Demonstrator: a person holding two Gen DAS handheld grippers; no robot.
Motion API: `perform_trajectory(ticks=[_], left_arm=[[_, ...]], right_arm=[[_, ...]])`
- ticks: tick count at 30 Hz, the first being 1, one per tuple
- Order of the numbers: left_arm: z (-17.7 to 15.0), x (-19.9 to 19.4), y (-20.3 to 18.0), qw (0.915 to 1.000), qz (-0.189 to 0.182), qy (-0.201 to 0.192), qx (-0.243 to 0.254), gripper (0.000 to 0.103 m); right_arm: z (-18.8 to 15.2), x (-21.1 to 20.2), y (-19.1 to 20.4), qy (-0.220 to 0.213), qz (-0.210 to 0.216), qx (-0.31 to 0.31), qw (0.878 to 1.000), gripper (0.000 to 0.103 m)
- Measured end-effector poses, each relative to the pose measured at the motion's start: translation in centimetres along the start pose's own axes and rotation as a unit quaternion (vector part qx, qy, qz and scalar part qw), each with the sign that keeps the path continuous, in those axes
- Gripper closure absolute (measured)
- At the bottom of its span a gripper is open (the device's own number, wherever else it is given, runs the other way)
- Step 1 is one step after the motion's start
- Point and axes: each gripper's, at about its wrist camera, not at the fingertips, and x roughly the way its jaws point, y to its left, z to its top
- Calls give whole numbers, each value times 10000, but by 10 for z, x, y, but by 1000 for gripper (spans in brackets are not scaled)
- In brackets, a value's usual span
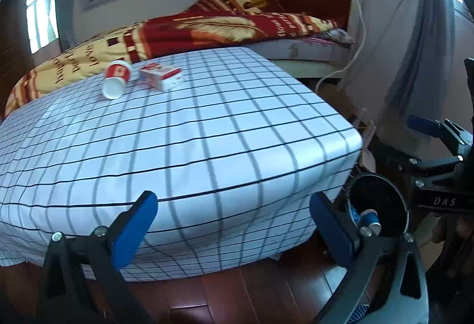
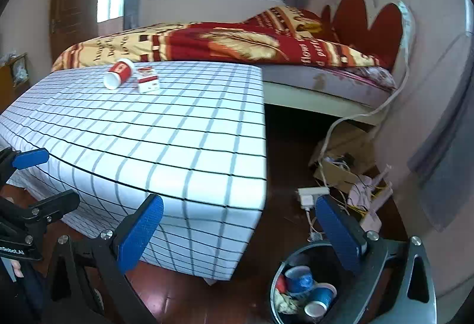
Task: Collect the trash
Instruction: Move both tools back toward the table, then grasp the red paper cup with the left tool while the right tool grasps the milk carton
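A red and white paper cup (image 1: 116, 80) lies on its side at the far left of a table with a checked cloth (image 1: 207, 122); it also shows in the right wrist view (image 2: 118, 73). A red and white small box (image 1: 161, 75) lies right of it, also in the right wrist view (image 2: 147, 79). A black bin (image 2: 299, 285) on the floor holds blue cups (image 2: 299, 279) and scraps; it also shows in the left wrist view (image 1: 377, 207). My left gripper (image 1: 234, 230) is open and empty before the table's near edge. My right gripper (image 2: 240, 232) is open and empty, above the bin's left side.
A bed (image 2: 266, 42) with a red and yellow quilt stands behind the table. A cardboard box (image 2: 340, 172), a power strip (image 2: 311, 195) and cables lie on the wooden floor right of the table. A white cable (image 2: 394, 95) hangs by the wall.
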Motion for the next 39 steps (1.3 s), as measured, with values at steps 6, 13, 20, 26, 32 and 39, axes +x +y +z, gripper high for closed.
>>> perform_trajectory(ticks=[6, 13, 20, 26, 32, 39], left_arm=[[7, 2, 44, 9991, 334, 28, -268, 0], [40, 16, 110, 9948, 887, 28, -490, 0], [80, 58, 184, 9892, 1159, 48, -892, 1], [95, 90, 210, 9870, 1197, 36, -1068, 1], [105, 116, 220, 9871, 1172, 99, -1082, 1], [121, 141, 214, 9900, 1008, 161, -970, 1]], right_arm=[[19, 18, 22, -49, 328, -37, 9994, 0], [68, 63, 53, 112, 1224, -25, 9924, 0], [133, 146, 94, 569, 1488, -371, 9865, 0], [174, 204, 129, 596, 1563, -668, 9836, 0], [198, 261, 161, 821, 1693, -872, 9783, 0], [208, 308, 172, 1076, 1743, -919, 9745, 34]])
